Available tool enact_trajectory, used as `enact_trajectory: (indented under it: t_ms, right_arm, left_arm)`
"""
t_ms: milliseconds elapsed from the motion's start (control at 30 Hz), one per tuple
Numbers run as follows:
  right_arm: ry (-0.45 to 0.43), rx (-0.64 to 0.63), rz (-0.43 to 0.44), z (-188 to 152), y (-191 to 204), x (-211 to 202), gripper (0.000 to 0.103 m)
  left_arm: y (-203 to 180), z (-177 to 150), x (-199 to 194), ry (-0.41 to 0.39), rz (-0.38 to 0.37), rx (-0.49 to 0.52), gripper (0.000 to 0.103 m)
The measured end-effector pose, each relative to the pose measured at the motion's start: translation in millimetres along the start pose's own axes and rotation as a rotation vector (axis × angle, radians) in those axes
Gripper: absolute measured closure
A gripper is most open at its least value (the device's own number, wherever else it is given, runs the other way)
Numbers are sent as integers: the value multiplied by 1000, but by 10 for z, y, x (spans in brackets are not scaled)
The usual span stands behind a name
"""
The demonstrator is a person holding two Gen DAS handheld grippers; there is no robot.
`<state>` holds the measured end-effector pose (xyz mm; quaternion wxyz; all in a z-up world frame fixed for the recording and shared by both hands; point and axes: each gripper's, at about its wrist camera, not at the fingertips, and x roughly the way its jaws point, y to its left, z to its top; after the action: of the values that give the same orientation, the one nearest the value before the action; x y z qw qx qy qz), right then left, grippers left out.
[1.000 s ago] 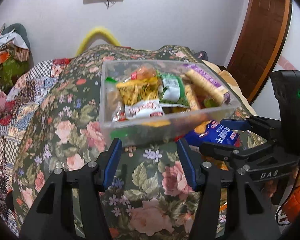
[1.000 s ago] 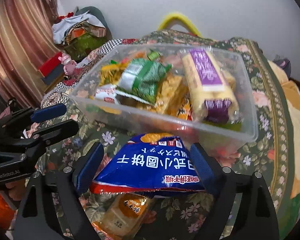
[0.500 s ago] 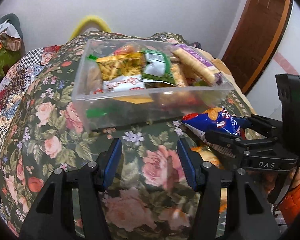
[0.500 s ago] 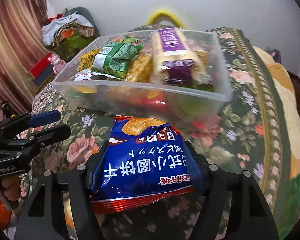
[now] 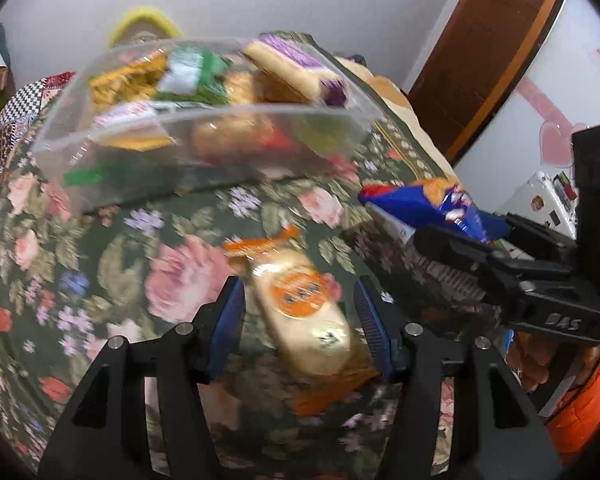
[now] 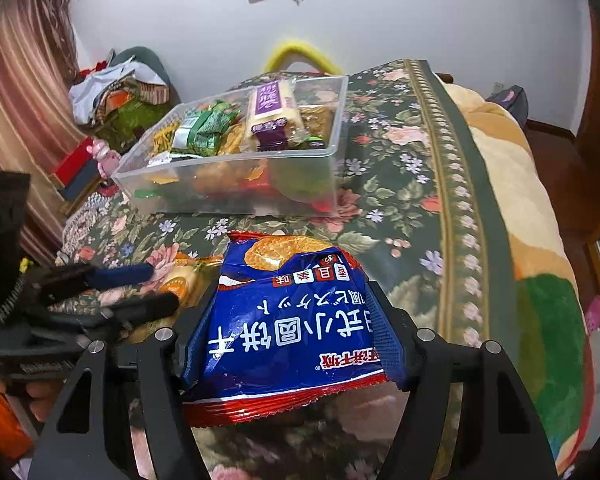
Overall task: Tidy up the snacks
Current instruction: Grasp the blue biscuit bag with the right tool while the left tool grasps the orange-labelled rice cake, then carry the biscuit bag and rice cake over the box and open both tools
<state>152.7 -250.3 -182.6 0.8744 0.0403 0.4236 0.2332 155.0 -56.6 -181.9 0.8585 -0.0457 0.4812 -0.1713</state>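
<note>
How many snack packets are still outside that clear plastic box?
2. The blue packet is gripped in the right gripper, lifted in front of the clear box. The orange-labelled packet lies on the floral cloth between the open left gripper's fingers. Others may be hidden.

Home bedroom. Bed with floral bedspread [image 6: 400,184] and blanket [image 6: 512,184], clothes heap [image 6: 115,92] by striped curtain [image 6: 23,92]. Wooden door [image 5: 488,44], white wall.

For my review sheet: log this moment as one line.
right gripper: shut on blue snack bag | left gripper: open, straddling orange-label packet | clear bin: holds snacks
</note>
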Motion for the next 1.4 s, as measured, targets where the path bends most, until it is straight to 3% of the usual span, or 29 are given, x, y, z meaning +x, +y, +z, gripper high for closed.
enact_trajectory:
  t_ms: [133, 200, 233, 600, 867, 1100, 1400]
  right_arm:
    - [-16, 5, -5, -42, 8, -74, 38]
    - [-23, 11, -4, -58, 5, -103, 38]
    - [-25, 13, -3, -64, 4, -118, 38]
    - [-75, 20, 21, 39, 79, -219, 38]
    - [-143, -28, 34, 356, 252, -237, 38]
    - [-202, -70, 41, 700, 395, -179, 38]
    - [-189, -142, 53, 1104, 604, 235, 38]
  left_arm:
    - [-124, -75, 120, -13, 85, 16, 49]
    - [-140, -98, 150, -27, 119, 24, 67]
    - [-136, -105, 157, -30, 126, 21, 68]
    - [65, 61, -395, -178, 153, 28, 68]
    - [287, 379, -700, -265, 154, -10, 68]
    - [467, 669, -886, -333, 204, -26, 68]
    - [855, 1018, -697, -315, 243, -58, 68]
